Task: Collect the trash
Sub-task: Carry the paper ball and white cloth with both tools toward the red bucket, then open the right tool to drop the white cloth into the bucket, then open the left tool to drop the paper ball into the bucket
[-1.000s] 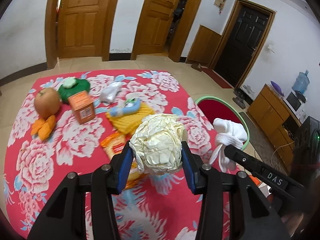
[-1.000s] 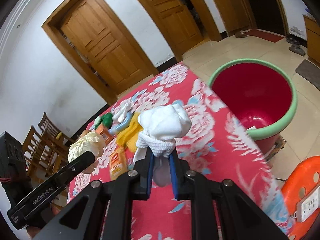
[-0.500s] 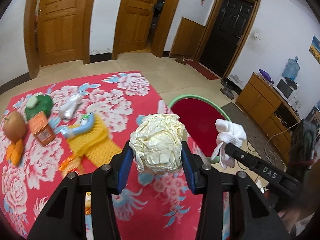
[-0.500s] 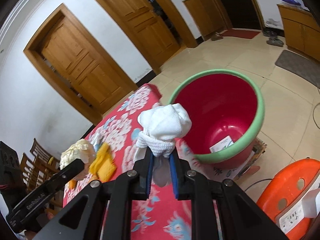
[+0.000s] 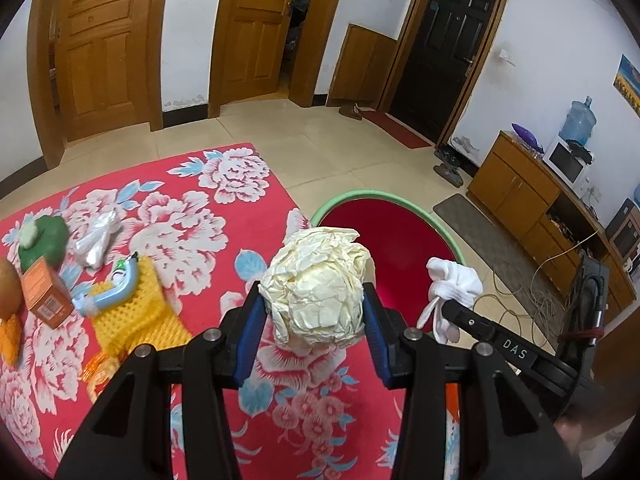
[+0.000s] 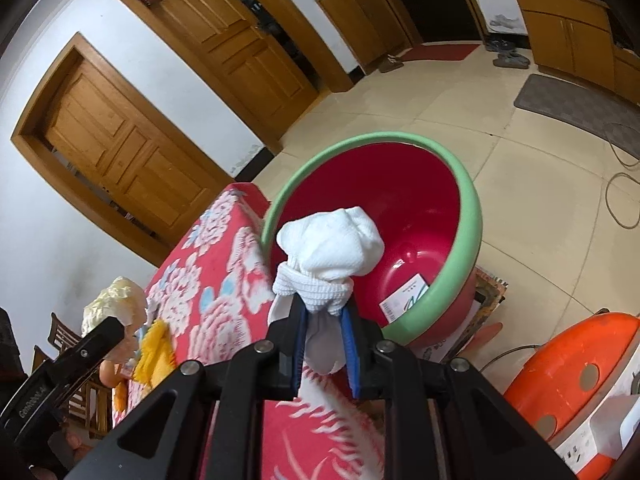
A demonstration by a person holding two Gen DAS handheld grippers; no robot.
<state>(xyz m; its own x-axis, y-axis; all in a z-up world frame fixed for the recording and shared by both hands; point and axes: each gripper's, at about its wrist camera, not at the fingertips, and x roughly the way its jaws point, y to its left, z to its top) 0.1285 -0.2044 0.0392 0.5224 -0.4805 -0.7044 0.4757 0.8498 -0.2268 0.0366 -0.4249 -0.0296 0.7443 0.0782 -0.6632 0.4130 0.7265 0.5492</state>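
Observation:
My left gripper (image 5: 312, 300) is shut on a crumpled cream paper ball (image 5: 316, 288), held above the right edge of the red floral table, just short of the red bin with a green rim (image 5: 384, 196). My right gripper (image 6: 324, 312) carries a white sock bundle (image 6: 332, 248) over the bin's near rim (image 6: 468, 240). Its jaws are opening, and the bundle's cuff still sits pinched between the blue pads. The bundle (image 5: 452, 284) also shows in the left wrist view, over the bin. A white label lies inside the bin.
On the table (image 5: 200, 240) lie a yellow knitted cloth (image 5: 132, 312), a blue tube (image 5: 108, 296), an orange box (image 5: 44, 292), a green lid (image 5: 44, 236) and a clear wrapper (image 5: 96, 236). An orange stool (image 6: 568, 368) stands right of the bin. Cables (image 5: 520, 280) lie on the floor.
Both grippers have swung right, away from the table's middle toward the bin, which now looms larger. The right gripper's blue pads stand slightly wider apart around the sock bundle.

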